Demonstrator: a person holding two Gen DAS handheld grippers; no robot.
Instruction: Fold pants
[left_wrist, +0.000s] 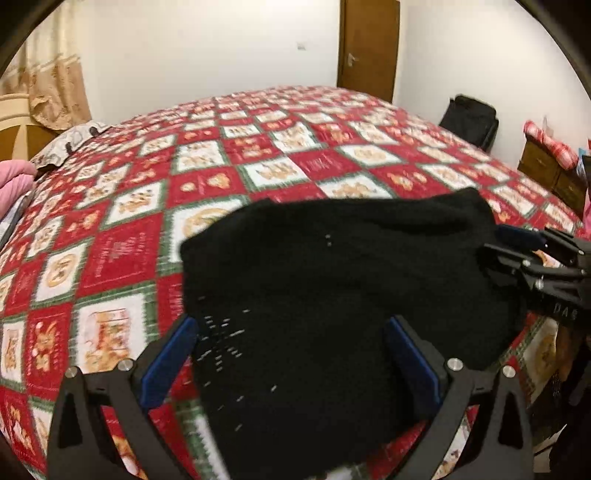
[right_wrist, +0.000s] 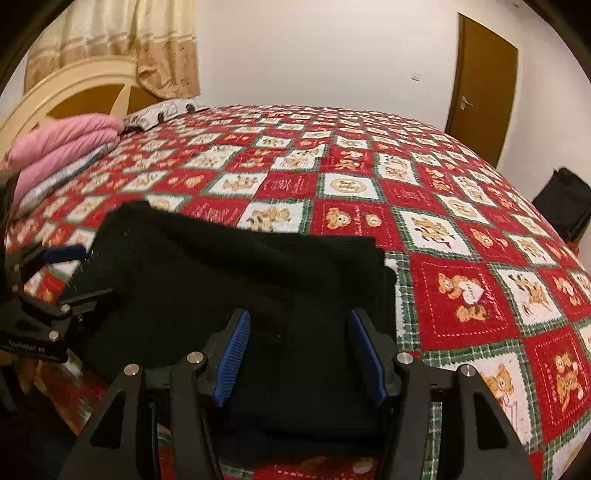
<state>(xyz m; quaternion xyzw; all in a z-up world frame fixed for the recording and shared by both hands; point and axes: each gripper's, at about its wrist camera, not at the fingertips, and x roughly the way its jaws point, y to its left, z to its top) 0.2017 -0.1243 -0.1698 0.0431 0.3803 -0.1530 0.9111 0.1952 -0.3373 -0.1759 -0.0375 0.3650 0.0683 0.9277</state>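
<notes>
Pants (left_wrist: 332, 288), black and already folded to a compact stack, lie on the teddy-bear bedspread (right_wrist: 461, 295) near its front edge. Judged soft, light and limp; grip through all layers at an edge. Left gripper (left_wrist: 291, 354) hovers over the pants' left side, jaws spread, gripping nothing. Right gripper (right_wrist: 301, 354) over the right side, likewise released.

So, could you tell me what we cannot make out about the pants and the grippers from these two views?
- Pants: near edge cut off by the left wrist view's bottom border; black fabric hides fold lines and layers.
- Bedspread under the pants: covered in both views.
- Left gripper: open above the cloth; contact unclear, motion blur.
- Right gripper: open; its lower fingers merge with the dark fabric.
</notes>
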